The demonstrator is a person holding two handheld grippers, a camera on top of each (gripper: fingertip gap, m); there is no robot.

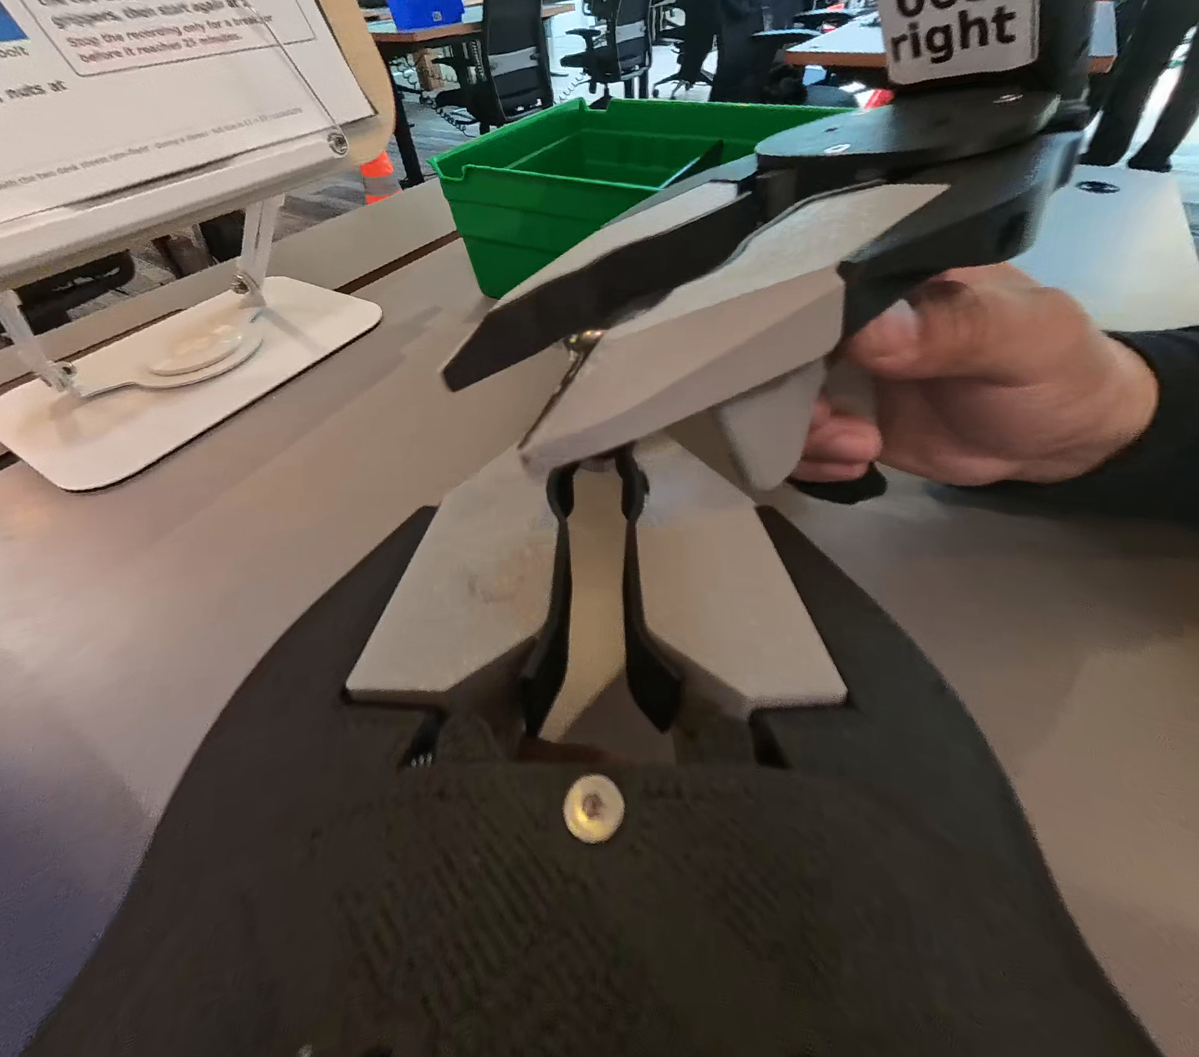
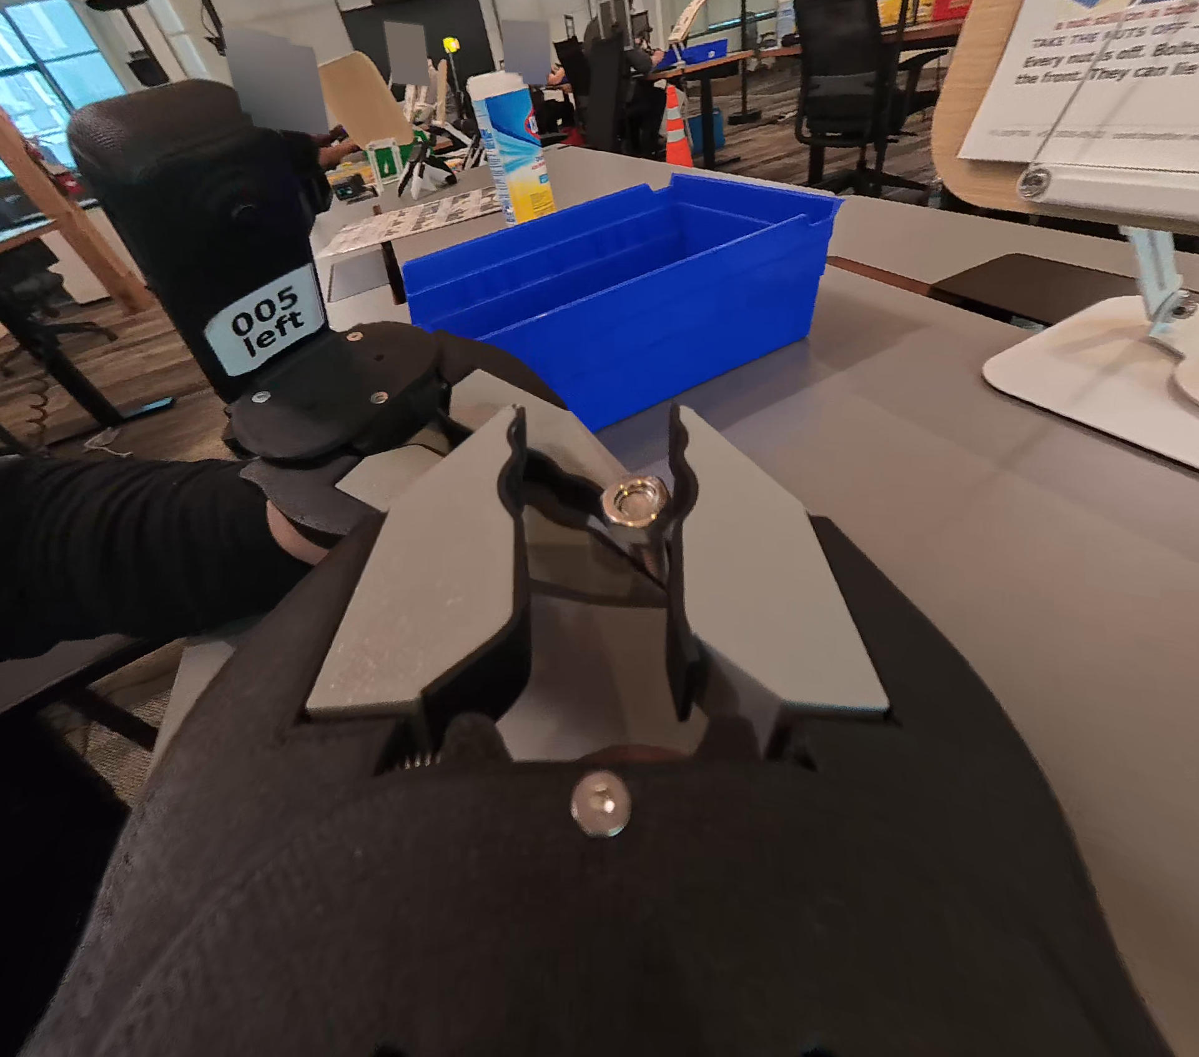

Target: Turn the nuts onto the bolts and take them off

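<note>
In the right wrist view a bolt with a threaded shank (image 2: 651,553) stands upright, a shiny metal ring (image 2: 634,500) at its top; nut or bolt head, I cannot tell. My right gripper (image 2: 597,422) is open around it. The ring rests against the right finger (image 2: 726,558), and the left finger (image 2: 454,558) stands clear. In the left wrist view my left gripper (image 1: 597,490) has its fingers nearly together on the bolt's lower part, mostly hidden under the right gripper (image 1: 512,409) crossing above. A glint of metal (image 1: 584,341) shows between the right fingers.
A green bin (image 1: 538,208) stands behind the grippers on the grey table (image 1: 259,539). A blue bin (image 2: 649,338) stands ahead in the right wrist view. A white sign stand (image 1: 162,377) is at the left, also (image 2: 1103,377). A wipes canister (image 2: 512,149) stands beyond the blue bin. The tips of one gripper are about 5 cm away from the tips of the other.
</note>
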